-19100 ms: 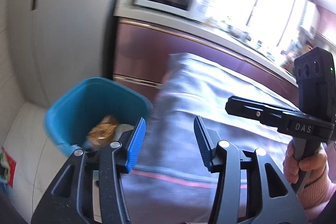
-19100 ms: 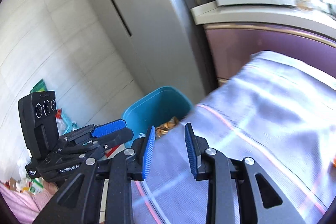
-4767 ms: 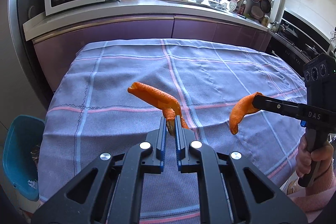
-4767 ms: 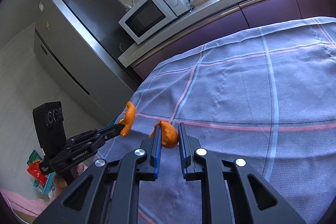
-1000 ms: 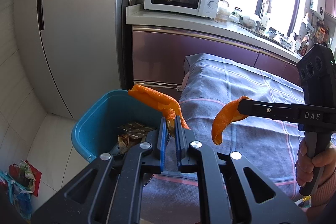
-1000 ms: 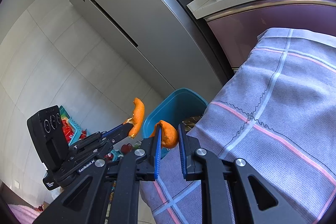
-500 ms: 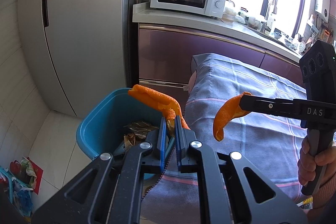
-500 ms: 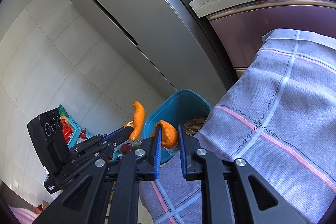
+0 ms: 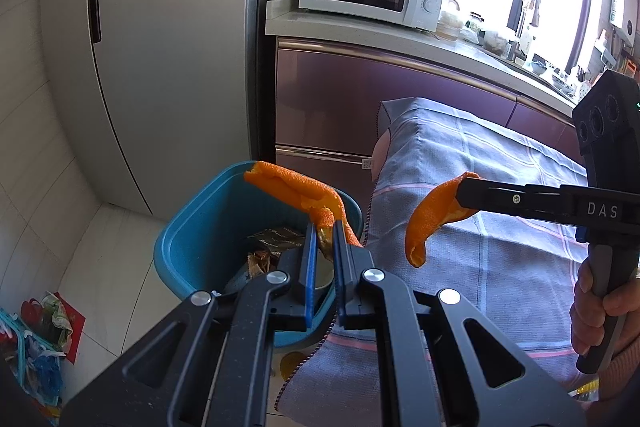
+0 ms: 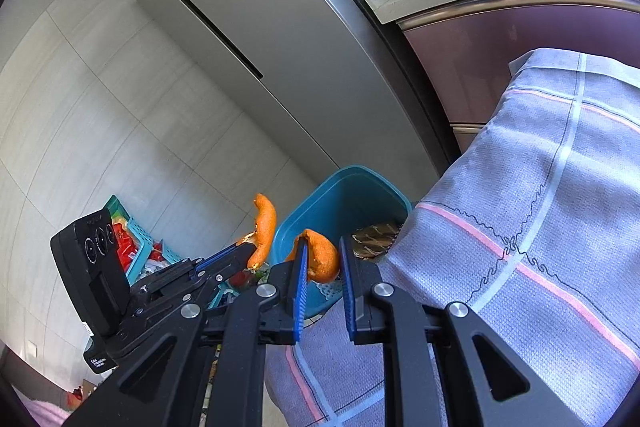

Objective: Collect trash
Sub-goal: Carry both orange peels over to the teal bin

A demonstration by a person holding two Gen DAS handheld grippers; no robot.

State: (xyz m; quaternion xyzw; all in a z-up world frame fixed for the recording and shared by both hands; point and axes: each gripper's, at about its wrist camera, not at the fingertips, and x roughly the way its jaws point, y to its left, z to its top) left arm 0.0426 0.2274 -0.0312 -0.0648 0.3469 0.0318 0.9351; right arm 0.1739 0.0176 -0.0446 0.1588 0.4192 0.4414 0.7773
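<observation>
1. Holding a long curled strip of orange peel point(image 9: 294, 187), the left gripper point(image 9: 324, 227) is pinched tight on its lower end, right over the blue plastic trash bin point(image 9: 188, 227), so letting go should drop it in.
2. Right gripper point(image 10: 322, 259) is clamped on a shorter curved orange peel piece point(image 10: 320, 255), hanging by the bin's near rim.
3. Bin sits on the floor against the checked purple cloth-covered surface point(image 9: 500, 247), wrappers already inside.

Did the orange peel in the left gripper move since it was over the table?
Yes. The long orange peel left the tablecloth and now hangs by the blue bin.
</observation>
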